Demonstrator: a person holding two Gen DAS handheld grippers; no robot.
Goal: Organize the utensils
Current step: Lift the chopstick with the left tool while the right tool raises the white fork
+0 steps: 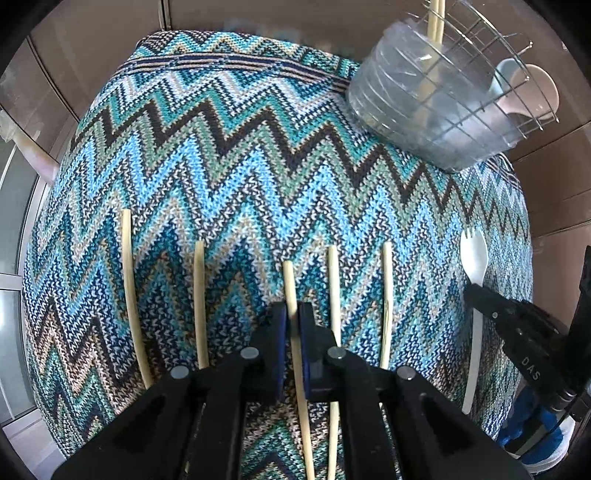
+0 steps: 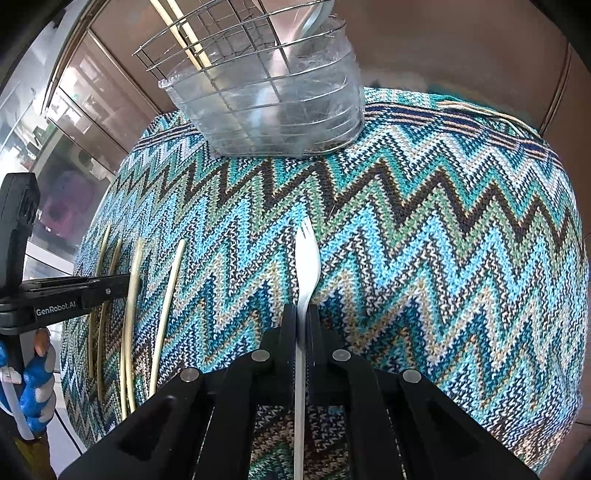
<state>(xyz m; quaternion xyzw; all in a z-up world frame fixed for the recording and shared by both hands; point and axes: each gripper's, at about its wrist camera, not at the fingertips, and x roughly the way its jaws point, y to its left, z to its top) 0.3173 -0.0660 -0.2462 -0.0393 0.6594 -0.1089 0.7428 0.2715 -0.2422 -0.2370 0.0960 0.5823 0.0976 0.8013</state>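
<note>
Several pale chopsticks lie side by side on the zigzag knit cloth (image 1: 240, 155). My left gripper (image 1: 292, 314) is shut on one chopstick (image 1: 290, 284), the middle one of the row. My right gripper (image 2: 303, 314) is shut on a white plastic spork (image 2: 304, 254), whose tines point away from me. The spork (image 1: 474, 258) and the right gripper (image 1: 476, 295) also show at the right of the left wrist view. The left gripper (image 2: 122, 284) shows at the left of the right wrist view, over the chopsticks (image 2: 166, 295).
A wire basket in a clear plastic tub (image 1: 424, 110) stands at the far edge of the cloth; it holds upright chopsticks (image 1: 436, 18) and pale spoons (image 1: 532, 88). It shows in the right wrist view (image 2: 280, 99) too. Brown wall panels lie behind.
</note>
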